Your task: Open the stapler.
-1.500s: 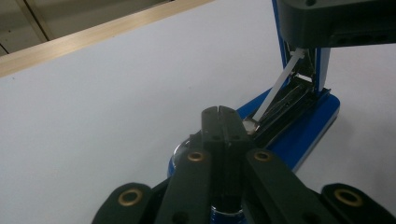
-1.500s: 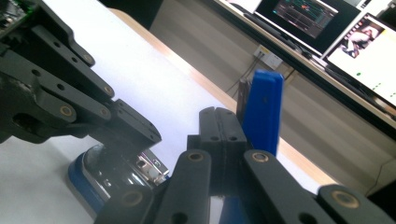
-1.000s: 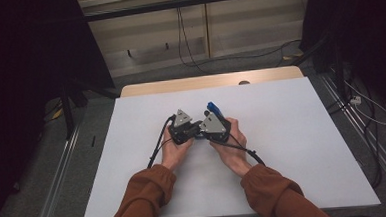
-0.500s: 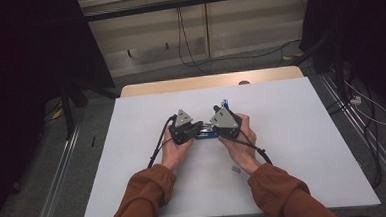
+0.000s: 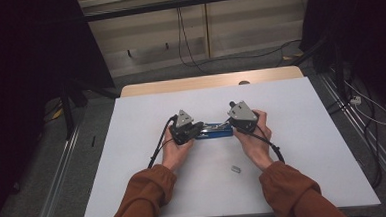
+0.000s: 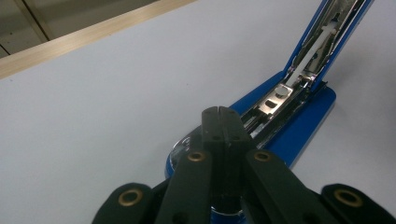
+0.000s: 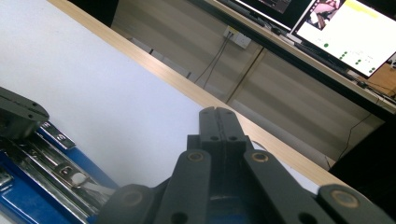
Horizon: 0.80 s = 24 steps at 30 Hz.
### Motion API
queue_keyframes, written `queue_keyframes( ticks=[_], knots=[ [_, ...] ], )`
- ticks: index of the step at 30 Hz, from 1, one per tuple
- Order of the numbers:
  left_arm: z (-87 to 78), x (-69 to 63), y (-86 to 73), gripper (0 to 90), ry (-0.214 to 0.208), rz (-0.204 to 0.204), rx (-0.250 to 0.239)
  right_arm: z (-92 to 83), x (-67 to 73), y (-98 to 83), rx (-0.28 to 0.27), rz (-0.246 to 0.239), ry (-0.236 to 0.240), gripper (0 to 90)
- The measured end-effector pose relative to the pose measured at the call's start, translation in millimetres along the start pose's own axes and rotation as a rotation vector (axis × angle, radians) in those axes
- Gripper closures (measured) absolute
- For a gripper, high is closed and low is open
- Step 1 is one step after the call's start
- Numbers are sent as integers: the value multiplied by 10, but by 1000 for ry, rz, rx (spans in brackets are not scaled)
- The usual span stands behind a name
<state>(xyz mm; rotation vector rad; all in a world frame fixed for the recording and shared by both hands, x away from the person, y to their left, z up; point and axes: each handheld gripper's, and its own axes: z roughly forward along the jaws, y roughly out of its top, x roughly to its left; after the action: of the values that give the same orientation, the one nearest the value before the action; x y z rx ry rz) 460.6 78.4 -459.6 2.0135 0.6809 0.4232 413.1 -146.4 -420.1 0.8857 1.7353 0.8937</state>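
On the white desk [image 5: 133,156], mid-surface, a blue stapler [image 5: 213,131] lies opened flat between the left gripper [image 5: 194,130] and right gripper [image 5: 236,125], both fingers pressed together. Nearer the person than the stapler sits a small metal piece [image 5: 236,169]. Cables [image 5: 187,43] trail across the floor beyond the desk.

A stapler [image 5: 213,130] lies opened out flat near the middle of the surface [image 5: 133,156], running left to right. The left gripper [image 5: 192,131] sits at its left end and the right gripper [image 5: 234,122] at its right end, each held by a hand coming from the near edge. A small piece [image 5: 236,169] lies on the surface nearer the person, just left of the right hand [image 5: 253,143].
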Motion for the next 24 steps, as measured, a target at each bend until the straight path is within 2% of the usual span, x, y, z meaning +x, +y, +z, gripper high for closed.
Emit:
queue_keyframes(
  ticks=[9, 20, 24],
  knots=[
    [-2, -1, 1, 900, 2, 4, 3, -16, -56, -40, 6, 5, 4, 900],
    [-2, -3, 3, 900, 3, 5, 5, -39, -191, -255, 35, 103, 46, 900],
    [-2, -4, 3, 900, 4, 5, 5, -46, -194, -276, 34, 107, 58, 900]
  ],
)
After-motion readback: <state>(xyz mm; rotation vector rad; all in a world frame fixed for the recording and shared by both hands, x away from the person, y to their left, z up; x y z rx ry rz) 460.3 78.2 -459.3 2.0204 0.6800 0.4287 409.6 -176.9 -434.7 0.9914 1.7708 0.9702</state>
